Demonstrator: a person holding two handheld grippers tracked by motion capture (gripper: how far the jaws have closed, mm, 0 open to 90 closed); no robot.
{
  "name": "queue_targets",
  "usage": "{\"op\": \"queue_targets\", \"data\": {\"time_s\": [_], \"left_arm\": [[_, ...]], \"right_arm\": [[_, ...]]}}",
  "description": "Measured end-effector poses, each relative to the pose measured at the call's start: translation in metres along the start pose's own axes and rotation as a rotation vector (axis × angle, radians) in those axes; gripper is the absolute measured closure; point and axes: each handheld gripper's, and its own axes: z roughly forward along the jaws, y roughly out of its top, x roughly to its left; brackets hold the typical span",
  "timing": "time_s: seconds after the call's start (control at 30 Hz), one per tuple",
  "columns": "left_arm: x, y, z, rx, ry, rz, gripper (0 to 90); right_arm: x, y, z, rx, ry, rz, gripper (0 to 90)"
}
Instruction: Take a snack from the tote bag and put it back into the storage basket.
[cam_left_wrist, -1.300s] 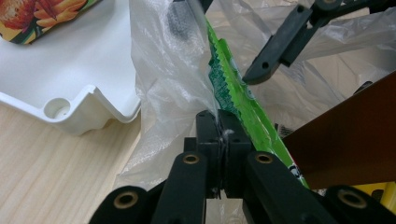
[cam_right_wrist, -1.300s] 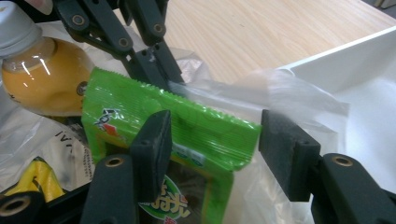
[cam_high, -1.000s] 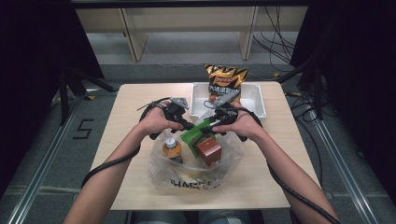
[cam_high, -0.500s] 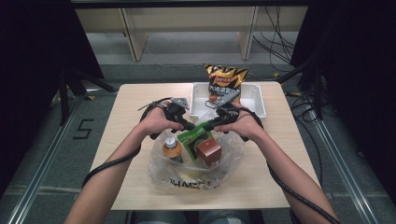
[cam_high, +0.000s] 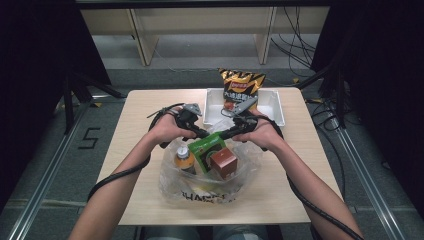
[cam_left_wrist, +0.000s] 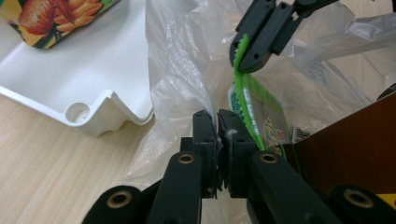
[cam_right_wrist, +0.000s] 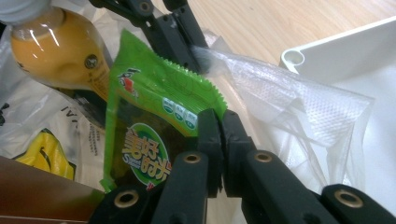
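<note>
A clear plastic bag (cam_high: 210, 186) lies at the table's middle, holding an orange drink bottle (cam_high: 184, 159), a green snack packet (cam_high: 207, 147) and a brown box (cam_high: 223, 162). My left gripper (cam_left_wrist: 218, 130) pinches the bag's film (cam_left_wrist: 187, 70) at its mouth; its jaws have just eased open slightly, with the film still between them. My right gripper (cam_right_wrist: 219, 128) has just closed its jaws on the green packet's (cam_right_wrist: 149, 102) top corner. In the high view both grippers, left (cam_high: 205, 134) and right (cam_high: 220, 134), meet tip to tip over the bag's far rim.
A white tray (cam_high: 272, 105) stands behind the bag with a chips bag (cam_high: 240, 85) leaning in it. The tray's corner (cam_left_wrist: 107, 60) lies close to the left gripper. Bare table wood (cam_high: 135, 145) lies to either side of the bag.
</note>
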Motion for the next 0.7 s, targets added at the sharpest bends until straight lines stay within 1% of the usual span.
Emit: {"op": "queue_targets", "data": {"time_s": [0.07, 0.13, 0.17, 0.2, 0.23, 0.27, 0.33, 0.37, 0.47, 0.5, 0.57, 0.6, 0.63, 0.67, 0.7], "left_arm": [[0.000, 0.000, -0.001, -0.001, 0.010, -0.006, 83.9], [0.000, 0.001, -0.002, -0.003, 0.019, 0.000, 81.9], [0.000, 0.001, -0.003, -0.007, 0.023, 0.000, 80.8], [0.000, 0.001, -0.004, -0.014, 0.033, -0.005, 80.3], [0.000, 0.001, -0.005, -0.018, 0.042, -0.018, 79.8], [0.001, 0.001, -0.006, -0.022, 0.050, -0.015, 79.5], [0.003, 0.000, -0.007, -0.017, 0.066, -0.029, 79.1], [0.004, 0.000, -0.007, -0.020, 0.068, -0.041, 79.1], [0.007, -0.001, -0.007, -0.008, 0.084, -0.067, 79.3], [0.008, -0.002, -0.007, -0.006, 0.081, -0.075, 79.5], [0.009, -0.003, -0.006, -0.015, 0.083, -0.094, 79.5], [0.010, -0.004, -0.006, -0.021, 0.077, -0.099, 79.3], [0.010, -0.004, -0.006, -0.031, 0.085, -0.113, 79.2], [0.011, -0.005, -0.006, -0.034, 0.082, -0.115, 79.2], [0.012, -0.006, -0.006, -0.038, 0.086, -0.124, 79.3]], "right_arm": [[0.001, 0.001, -0.004, 0.008, 0.002, 0.005, 89.5], [0.003, 0.001, -0.005, -0.017, -0.001, -0.003, 89.7], [0.003, 0.001, -0.007, -0.015, 0.000, -0.004, 89.7], [0.004, 0.001, -0.009, -0.028, -0.004, -0.004, 89.8], [0.005, 0.001, -0.011, -0.028, 0.005, 0.007, 89.8], [0.006, 0.001, -0.012, -0.049, 0.002, 0.001, 89.9], [0.008, 0.001, -0.016, -0.065, 0.001, 0.002, 90.0], [0.009, 0.001, -0.017, -0.086, -0.004, 0.001, 90.0], [0.012, 0.001, -0.023, -0.106, -0.001, -0.011, 90.0], [0.013, 0.001, -0.023, -0.124, -0.015, -0.024, 90.0], [0.014, 0.000, -0.026, -0.107, 0.003, -0.025, 90.0], [0.015, 0.000, -0.027, -0.103, 0.004, -0.019, 90.0], [0.015, -0.001, -0.026, -0.117, -0.001, -0.017, 90.0], [0.014, -0.002, -0.027, -0.116, -0.007, -0.022, 90.0], [0.014, -0.003, -0.027, -0.124, -0.002, -0.015, 90.0]]}}
